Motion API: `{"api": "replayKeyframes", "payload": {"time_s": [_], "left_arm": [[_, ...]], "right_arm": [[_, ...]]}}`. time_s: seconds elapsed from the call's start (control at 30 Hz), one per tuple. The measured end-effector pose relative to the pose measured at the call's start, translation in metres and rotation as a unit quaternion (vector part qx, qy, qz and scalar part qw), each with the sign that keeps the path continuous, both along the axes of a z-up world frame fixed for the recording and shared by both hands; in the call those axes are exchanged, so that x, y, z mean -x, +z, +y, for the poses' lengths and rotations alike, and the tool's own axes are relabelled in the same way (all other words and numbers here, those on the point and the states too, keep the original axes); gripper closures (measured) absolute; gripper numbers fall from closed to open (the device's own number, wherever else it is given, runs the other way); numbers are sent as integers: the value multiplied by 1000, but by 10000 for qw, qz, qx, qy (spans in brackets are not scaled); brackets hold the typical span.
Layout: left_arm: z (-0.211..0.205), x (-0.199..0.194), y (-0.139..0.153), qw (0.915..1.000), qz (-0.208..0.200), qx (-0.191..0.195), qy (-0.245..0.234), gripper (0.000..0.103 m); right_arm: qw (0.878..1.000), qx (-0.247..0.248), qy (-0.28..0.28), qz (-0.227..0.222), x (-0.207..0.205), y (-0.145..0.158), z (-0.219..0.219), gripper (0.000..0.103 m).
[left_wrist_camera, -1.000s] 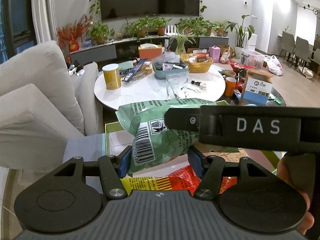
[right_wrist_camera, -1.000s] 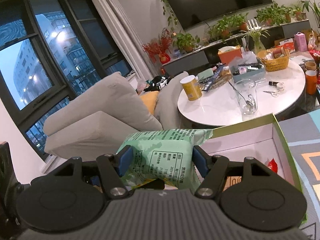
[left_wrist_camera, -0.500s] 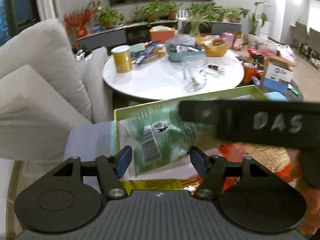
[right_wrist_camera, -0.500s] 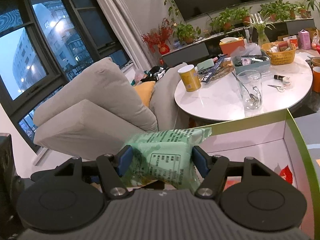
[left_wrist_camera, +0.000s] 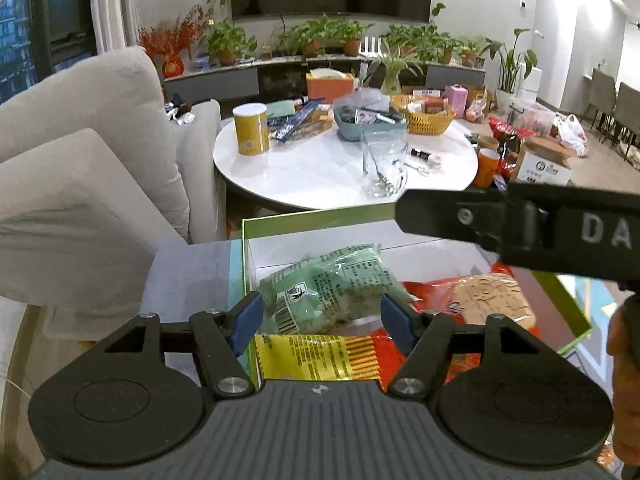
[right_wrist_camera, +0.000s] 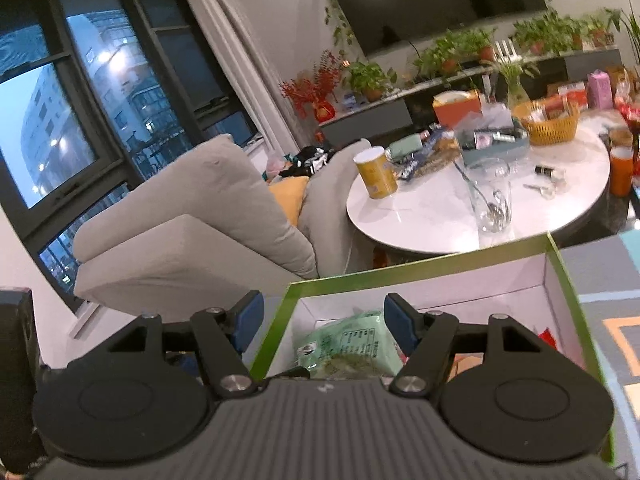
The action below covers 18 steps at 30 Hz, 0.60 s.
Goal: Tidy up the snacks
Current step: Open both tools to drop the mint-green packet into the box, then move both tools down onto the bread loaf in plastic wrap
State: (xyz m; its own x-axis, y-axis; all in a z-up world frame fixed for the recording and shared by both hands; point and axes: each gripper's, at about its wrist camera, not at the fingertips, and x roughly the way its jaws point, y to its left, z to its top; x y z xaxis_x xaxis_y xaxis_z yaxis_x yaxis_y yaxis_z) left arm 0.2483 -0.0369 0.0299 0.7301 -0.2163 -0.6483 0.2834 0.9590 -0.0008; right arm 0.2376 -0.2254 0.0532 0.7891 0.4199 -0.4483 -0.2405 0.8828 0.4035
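Beyond your green-rimmed box (left_wrist_camera: 280,216) stands a cluttered white surface (left_wrist_camera: 312,176). Your left claw (left_wrist_camera: 322,318), which has just been opening, and right claw (right_wrist_camera: 324,322) both gape above the green snack bag (left_wrist_camera: 332,288) lying inside.

Green-rimmed box (left_wrist_camera: 280,216) open on top; far white floor along far wall bare, room to enter there. Near half filled: green snack bag (left_wrist_camera: 332,288), red packets (left_wrist_camera: 430,292), yellow packet (left_wrist_camera: 316,358). Right gripper (left_wrist_camera: 500,220) body hangs across right side above box, blocking approach there.
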Motion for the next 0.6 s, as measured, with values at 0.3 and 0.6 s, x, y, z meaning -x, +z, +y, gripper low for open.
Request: {"api": "replayKeyframes", "payload": {"time_s": [0.3,0.6], "left_arm": [[11,48,18,9999,-106,52,38,38],[38,104,6,9998,-52,114,157,34]], "right_arm": [[9999,55,92,-11,52,13,-5,29],[9989,248,137,362,94,-3,3,29]]}}
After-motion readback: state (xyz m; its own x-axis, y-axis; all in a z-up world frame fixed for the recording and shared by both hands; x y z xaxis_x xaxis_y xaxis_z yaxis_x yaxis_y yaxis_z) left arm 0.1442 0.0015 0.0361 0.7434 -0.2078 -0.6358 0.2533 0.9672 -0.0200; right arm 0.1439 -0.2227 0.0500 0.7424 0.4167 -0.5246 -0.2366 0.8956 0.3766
